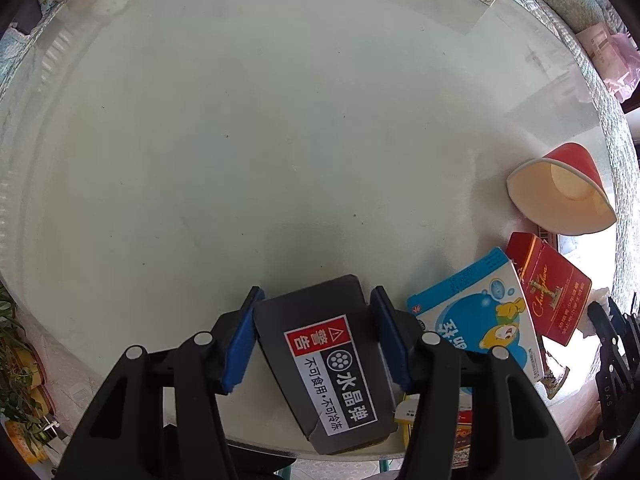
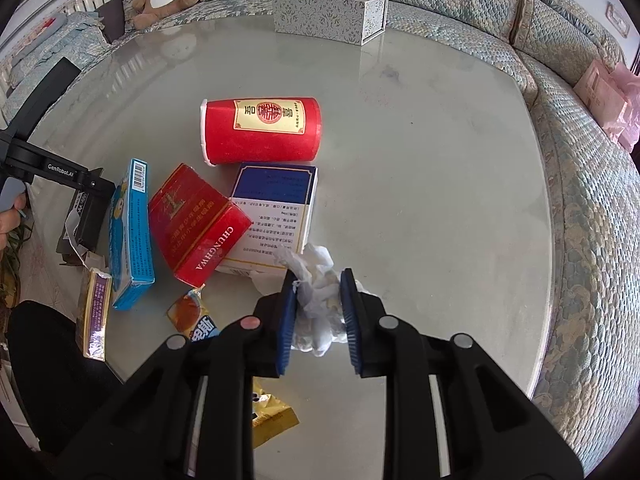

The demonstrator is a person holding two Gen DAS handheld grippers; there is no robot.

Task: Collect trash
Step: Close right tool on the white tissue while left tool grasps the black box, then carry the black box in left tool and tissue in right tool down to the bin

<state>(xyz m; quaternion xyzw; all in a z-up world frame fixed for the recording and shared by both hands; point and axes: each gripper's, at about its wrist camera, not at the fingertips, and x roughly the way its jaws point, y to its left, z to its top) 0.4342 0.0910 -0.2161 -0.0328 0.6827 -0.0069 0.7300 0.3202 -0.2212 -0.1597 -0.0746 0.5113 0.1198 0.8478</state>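
In the left wrist view my left gripper (image 1: 316, 300) points down at the table edge and is shut on a dark grey box (image 1: 320, 360) with a red and white warning label. Its blue pads press both sides of the box. In the right wrist view my right gripper (image 2: 319, 280) is shut on a crumpled white tissue (image 2: 316, 312) that lies on the glass table (image 2: 440, 160). The tissue bulges out ahead of the pads and behind them. The left gripper's black body (image 2: 60, 172) also shows at the left of the right wrist view.
A red paper cup (image 2: 260, 132) lies on its side, with a red cigarette pack (image 2: 196, 224), a blue-and-white box (image 2: 276, 216), a light-blue cartoon box (image 2: 130, 236), a purple-gold pack (image 2: 94, 320) and snack wrappers (image 2: 192, 316) near it. A patterned tissue box (image 2: 328, 16) stands at the far edge, before a sofa (image 2: 580, 200).
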